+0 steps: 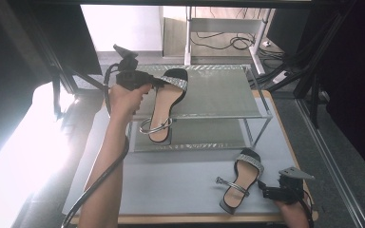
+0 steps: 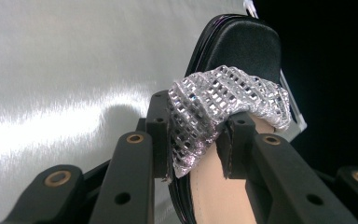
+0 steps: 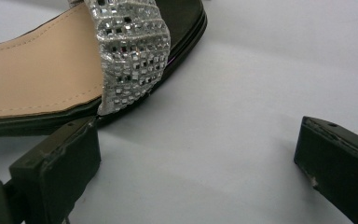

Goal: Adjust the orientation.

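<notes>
High view: the left gripper pinches the sequined strap of a sandal on the rack's top shelf. Right gripper view: the right gripper is spread, the second sandal touching its left jaw on the bench.

High view: strong backlight from window area top centre, blown-out white glare patch at left edge, surroundings dark, near black. Table evenly lit, soft shadows. Image soft, low detail. Left gripper view: shelf fabric glares bright, right side black; rhinestone strap sharp, sparkling; near jaws slightly blurred. Right gripper view: even diffuse light, soft shadow under sandal, jaw tips in focus.
</notes>
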`<state>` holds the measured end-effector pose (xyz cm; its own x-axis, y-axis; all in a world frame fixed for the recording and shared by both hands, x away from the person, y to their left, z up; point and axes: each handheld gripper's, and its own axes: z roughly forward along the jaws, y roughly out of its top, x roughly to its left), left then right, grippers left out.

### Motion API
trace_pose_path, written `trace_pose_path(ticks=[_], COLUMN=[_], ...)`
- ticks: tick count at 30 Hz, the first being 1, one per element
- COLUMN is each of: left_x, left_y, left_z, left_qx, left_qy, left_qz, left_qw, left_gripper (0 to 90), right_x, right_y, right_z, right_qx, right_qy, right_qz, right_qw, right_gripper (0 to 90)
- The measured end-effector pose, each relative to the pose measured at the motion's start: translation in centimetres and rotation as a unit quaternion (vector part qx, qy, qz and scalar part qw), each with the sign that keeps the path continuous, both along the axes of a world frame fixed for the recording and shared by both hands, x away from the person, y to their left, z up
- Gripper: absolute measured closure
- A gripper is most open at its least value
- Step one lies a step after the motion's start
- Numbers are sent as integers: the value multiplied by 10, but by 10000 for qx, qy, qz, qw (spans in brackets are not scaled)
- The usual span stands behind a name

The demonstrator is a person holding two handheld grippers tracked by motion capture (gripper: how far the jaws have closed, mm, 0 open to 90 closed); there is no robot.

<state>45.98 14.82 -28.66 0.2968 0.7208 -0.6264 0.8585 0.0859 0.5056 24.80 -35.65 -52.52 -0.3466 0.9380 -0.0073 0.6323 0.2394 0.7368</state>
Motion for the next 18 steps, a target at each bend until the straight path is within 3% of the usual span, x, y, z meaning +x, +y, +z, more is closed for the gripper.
trace_pose_path(ticks=[12, 18], left_x=[35, 51], left_y=[-2, -2], left_z=[-2, -4], left_qx=[-132, -208], left_qy=[228, 240], left_qz=[427, 628], left_qw=[9987, 9975], left_gripper=[699, 698], right_x=[0, 0], right_y=[0, 0], right_z=[0, 0], right_qx=[-1, 8], right_qy=[-10, -20], right_qz=[12, 9], right_qw=[10000, 10000], right_gripper=[3, 3])
